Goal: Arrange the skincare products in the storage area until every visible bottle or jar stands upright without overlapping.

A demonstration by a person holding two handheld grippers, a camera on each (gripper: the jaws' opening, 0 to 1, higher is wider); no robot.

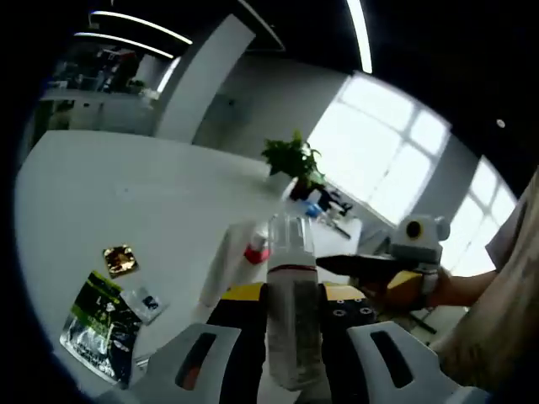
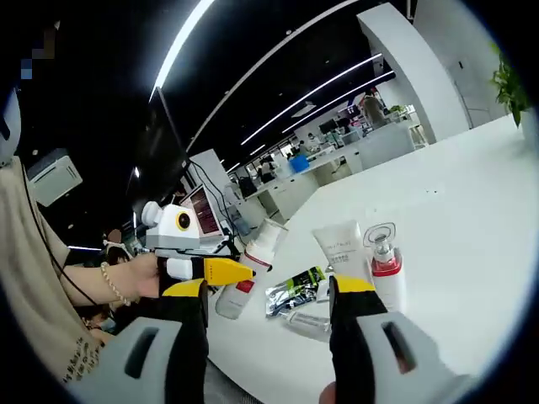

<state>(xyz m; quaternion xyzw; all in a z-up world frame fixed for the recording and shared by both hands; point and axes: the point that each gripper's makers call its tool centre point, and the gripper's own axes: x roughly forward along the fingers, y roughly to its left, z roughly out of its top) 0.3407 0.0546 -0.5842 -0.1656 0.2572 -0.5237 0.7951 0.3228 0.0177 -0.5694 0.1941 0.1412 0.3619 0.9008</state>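
Left gripper [image 1: 290, 332]: fingers clamped on clear spray bottle [image 1: 292, 311], held above white desk [image 1: 126, 194], we judge for standing upright. Right gripper [image 2: 269, 337]: fingers wide, nothing between. Beside white tube [image 2: 343, 248]: red-collared pump bottle [image 2: 386, 273], upright; foil sachet [image 2: 295, 290] lying flat. Tube lettering too small to read.

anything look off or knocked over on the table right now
Yes. The white tube and red-collared bottle stand upright, but a clear bottle lies flat on the table beside the foil sachets. Another clear bottle is off the table, tilted in the left hand-held gripper.
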